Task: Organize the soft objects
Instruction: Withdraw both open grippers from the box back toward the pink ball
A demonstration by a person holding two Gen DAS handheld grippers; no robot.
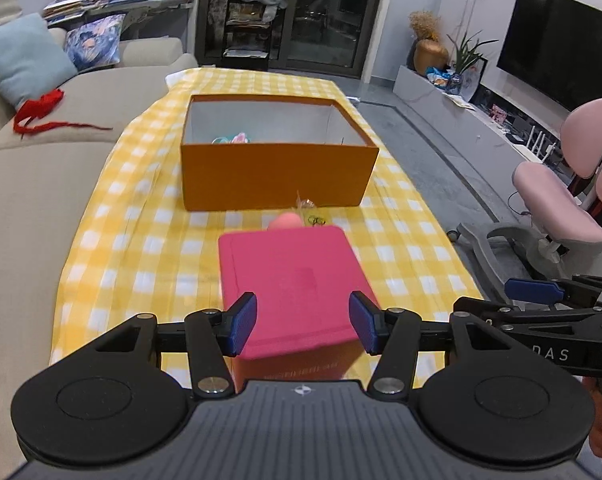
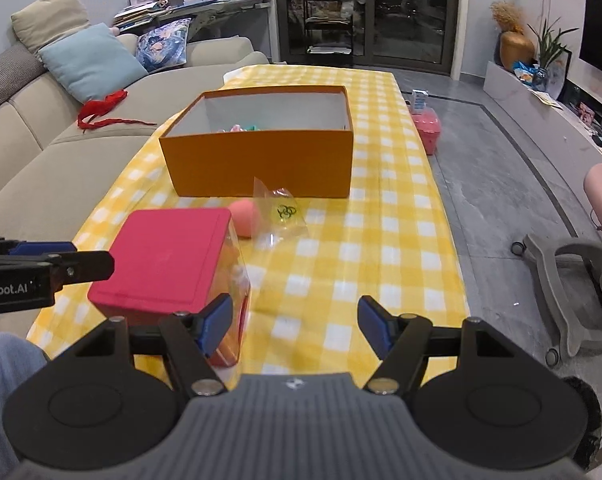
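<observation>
A clear box with a pink lid [image 1: 291, 284] [image 2: 165, 256] stands at the near end of the table. My left gripper [image 1: 303, 328] is open, its jaws on either side of the lid's near edge, not touching. My right gripper [image 2: 293, 328] is open and empty, just right of the box. A pink egg-shaped sponge [image 2: 243, 216] [image 1: 287, 221] and a clear bag of small hair ties [image 2: 283, 216] [image 1: 313, 216] lie behind the box. An open orange box [image 1: 277, 168] [image 2: 261, 160] farther back holds pastel soft items [image 2: 241, 128].
The table wears a yellow checked cloth [image 2: 381, 240]. A beige sofa [image 1: 41, 160] with cushions and a red cord [image 1: 41, 114] runs along the left. A pink chair [image 1: 573, 192] stands at the right. A pink container [image 2: 427, 128] sits on the floor past the table.
</observation>
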